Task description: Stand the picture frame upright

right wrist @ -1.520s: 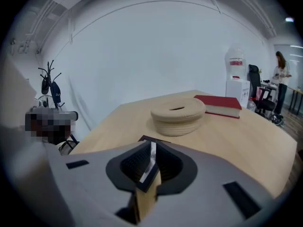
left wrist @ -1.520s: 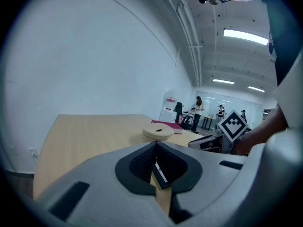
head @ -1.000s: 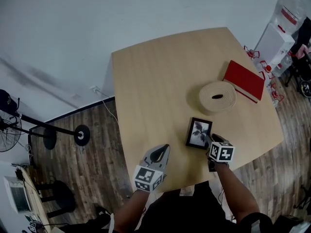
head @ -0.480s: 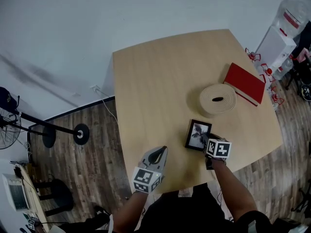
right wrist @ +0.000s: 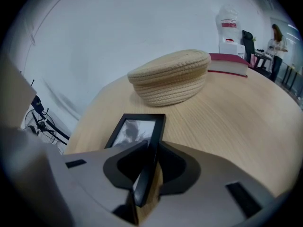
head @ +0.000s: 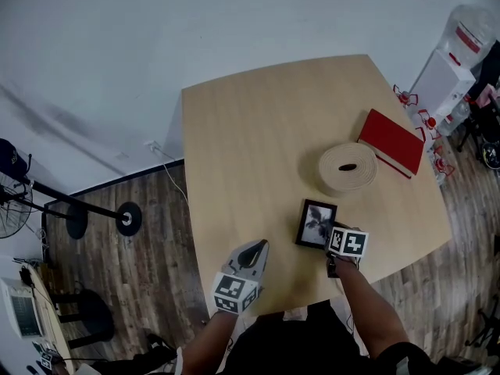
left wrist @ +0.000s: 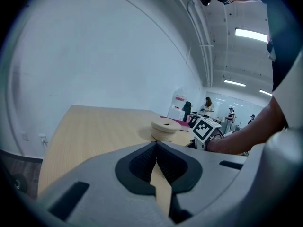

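Near the front right part of the wooden table point(head: 250, 147), a black picture frame point(head: 316, 223) with a grey photo, lying picture side up and not upright. Hard to tell from the head view whether completely flat or with the right side a little raised.

At the right edge of the picture frame, the right gripper point(right wrist: 154, 142), reaching in from the person's side of the table. Jaws closing, with the near right edge of the frame between them and the jaw tips already against its two faces.

Further back on the table, apart from the frame, a round woven basket point(head: 348, 167) with a dark slot in the top. Just beside the basket, on its right, a red book point(head: 391, 142), lying flat.

At the front edge of the table, to the left and well apart from the frame, the left gripper point(left wrist: 155, 143). Jaws closed together at the tips, nothing held between them, only table wood visible through the small gap below.

On the wooden floor at the left, a black fan stand point(head: 125, 219). At the far right, beyond the table, a white water dispenser point(head: 449, 69).
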Demonstrator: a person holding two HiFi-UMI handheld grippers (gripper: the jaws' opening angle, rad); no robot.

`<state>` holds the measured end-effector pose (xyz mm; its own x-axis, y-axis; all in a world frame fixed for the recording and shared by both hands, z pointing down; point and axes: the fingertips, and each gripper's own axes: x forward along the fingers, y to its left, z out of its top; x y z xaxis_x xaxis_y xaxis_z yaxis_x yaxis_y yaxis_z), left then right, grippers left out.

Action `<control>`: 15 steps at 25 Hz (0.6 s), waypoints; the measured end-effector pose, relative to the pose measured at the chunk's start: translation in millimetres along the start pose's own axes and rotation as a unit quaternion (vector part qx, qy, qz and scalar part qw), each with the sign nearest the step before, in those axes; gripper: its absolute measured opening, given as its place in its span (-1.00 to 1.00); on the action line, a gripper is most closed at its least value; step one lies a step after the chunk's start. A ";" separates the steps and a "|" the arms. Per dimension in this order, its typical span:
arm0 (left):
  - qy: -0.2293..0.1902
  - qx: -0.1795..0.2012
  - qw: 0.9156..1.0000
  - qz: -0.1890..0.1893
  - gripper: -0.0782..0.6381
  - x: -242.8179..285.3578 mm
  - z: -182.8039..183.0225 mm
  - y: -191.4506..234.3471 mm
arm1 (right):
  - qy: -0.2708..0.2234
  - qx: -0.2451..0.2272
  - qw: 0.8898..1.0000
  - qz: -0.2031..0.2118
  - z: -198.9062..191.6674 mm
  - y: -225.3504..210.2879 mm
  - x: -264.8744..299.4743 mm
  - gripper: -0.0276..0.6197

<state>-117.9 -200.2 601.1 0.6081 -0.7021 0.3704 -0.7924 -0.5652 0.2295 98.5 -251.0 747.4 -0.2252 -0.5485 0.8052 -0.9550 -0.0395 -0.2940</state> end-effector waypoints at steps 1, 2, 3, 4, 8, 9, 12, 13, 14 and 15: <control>0.000 -0.001 1.000 -0.001 -0.79 0.0 0.0 -1.3 | 0.000 -0.002 1.000 0.000 -0.2 -0.3 -0.6 -0.69; 0.000 0.000 1.000 -0.001 -0.79 0.1 0.4 -2.4 | -0.001 -0.004 1.000 0.000 0.0 -0.6 -1.6 -0.70; -0.001 0.003 1.000 0.000 -0.79 0.1 1.1 -2.9 | -0.003 -0.007 1.000 0.000 0.8 -0.9 -3.0 -0.70; -0.001 0.007 1.000 0.002 -0.79 0.0 2.4 -2.5 | -0.006 -0.012 1.000 0.000 2.1 -1.1 -5.0 -0.70; -0.005 0.012 1.000 0.015 -0.79 -2.7 8.5 5.6 | -0.022 -0.046 0.999 0.010 11.0 0.3 -18.7 -0.71; -0.005 0.012 1.000 0.018 -0.79 -3.3 9.4 7.6 | -0.028 -0.055 0.998 0.015 13.4 0.8 -23.3 -0.71; -0.004 0.014 1.000 0.024 -0.79 -5.5 10.2 11.5 | -0.049 -0.077 0.996 0.025 19.8 2.1 -39.7 -0.71; -0.003 0.014 1.000 0.025 -0.79 -5.5 10.3 11.7 | -0.058 -0.083 0.994 0.029 22.6 2.8 -45.8 -0.71; -0.002 0.013 1.000 0.025 -0.79 -5.1 10.6 11.4 | -0.068 -0.089 0.993 0.032 26.1 3.4 -52.0 -0.71; -0.002 0.013 1.000 0.026 -0.79 -4.2 11.0 10.5 | -0.078 -0.098 0.992 0.034 30.1 3.4 -58.2 -0.71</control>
<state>-128.3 -208.0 592.0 0.5670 -0.7320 0.3778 -0.8210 -0.5394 0.1870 114.2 -244.3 684.0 -0.2733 -0.6672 0.6930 -0.9610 0.1575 -0.2274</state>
